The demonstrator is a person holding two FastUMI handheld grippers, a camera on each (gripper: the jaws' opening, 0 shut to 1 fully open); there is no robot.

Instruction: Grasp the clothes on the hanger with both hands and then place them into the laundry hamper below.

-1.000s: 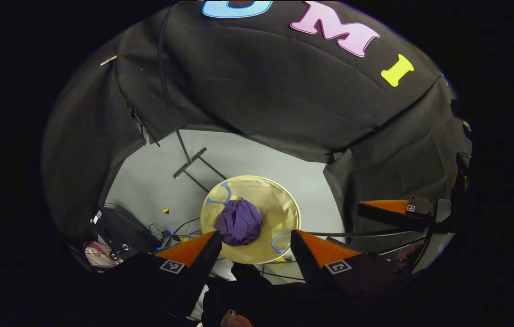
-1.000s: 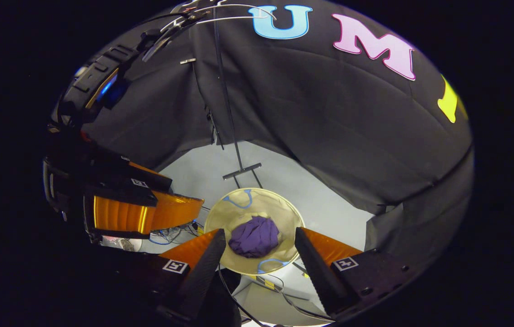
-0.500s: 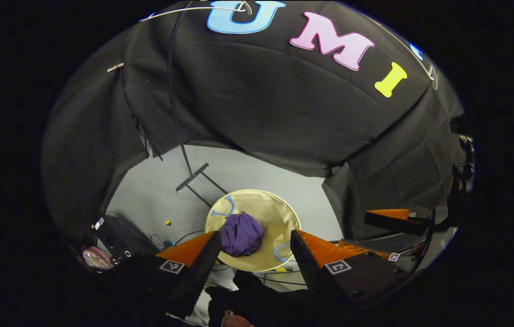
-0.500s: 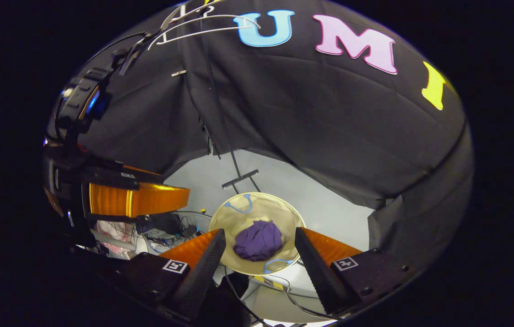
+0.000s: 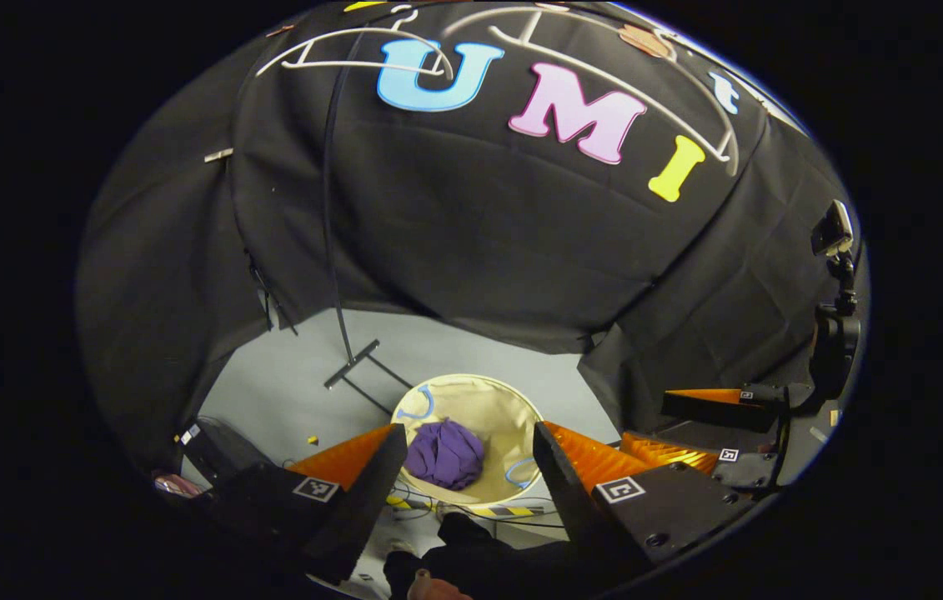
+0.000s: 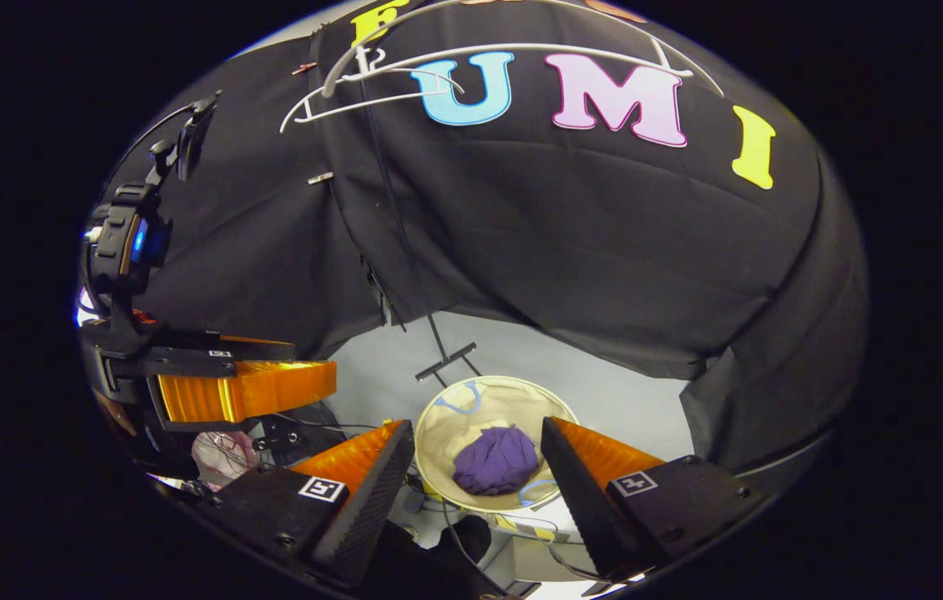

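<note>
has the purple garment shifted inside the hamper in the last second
No. The purple garment lies bunched in the same spot in the hamper, near its blue handle; just the cameras moved.

The left gripper view is taken from well above the floor [image 5: 288, 392], aimed downward and forward along the left claw [image 5: 467, 467] (its fingers set wide apart), with the laundry hamper [image 5: 513, 408] framed between them. The right gripper view is taken from a similar height, tilted down along the right claw [image 6: 478, 467]. The hamper, the purple clothes [image 6: 496, 460] inside it, the stand's foot [image 6: 446, 362] and the white hangers [image 6: 404, 71] overhead are shared by both views.
</note>
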